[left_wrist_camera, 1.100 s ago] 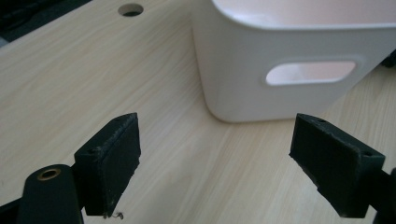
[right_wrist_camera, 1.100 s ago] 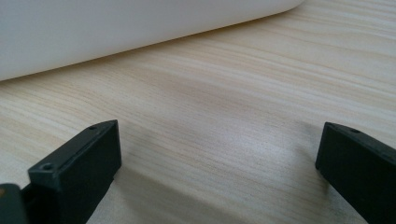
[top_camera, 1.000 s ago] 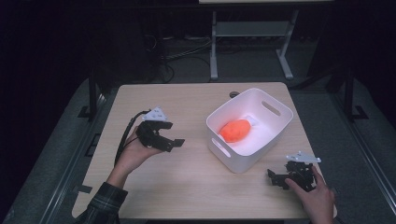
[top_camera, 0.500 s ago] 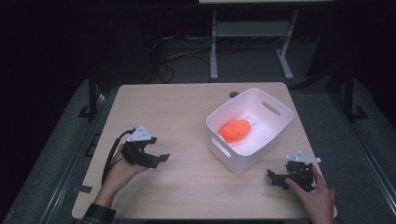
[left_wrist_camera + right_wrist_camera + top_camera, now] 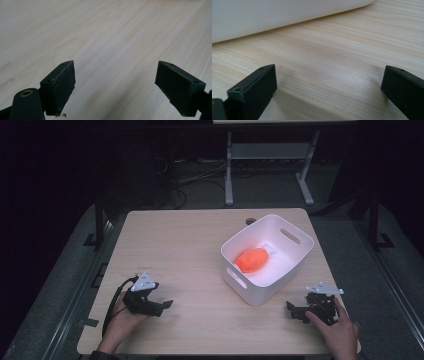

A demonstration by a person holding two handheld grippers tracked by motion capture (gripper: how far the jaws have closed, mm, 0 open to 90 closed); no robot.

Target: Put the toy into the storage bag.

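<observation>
Jaws stand apart and empty on left gripper (image 5: 161, 305) and right gripper (image 5: 294, 310); the rounded orange object (image 5: 251, 259) in the white plastic bin (image 5: 299, 257) looks light and soft, best pinched across its middle.

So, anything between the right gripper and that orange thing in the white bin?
Yes: the white bin's near wall. The orange object lies inside, and the right gripper sits low on the table outside, jaws open, so it must go over the rim.
</observation>
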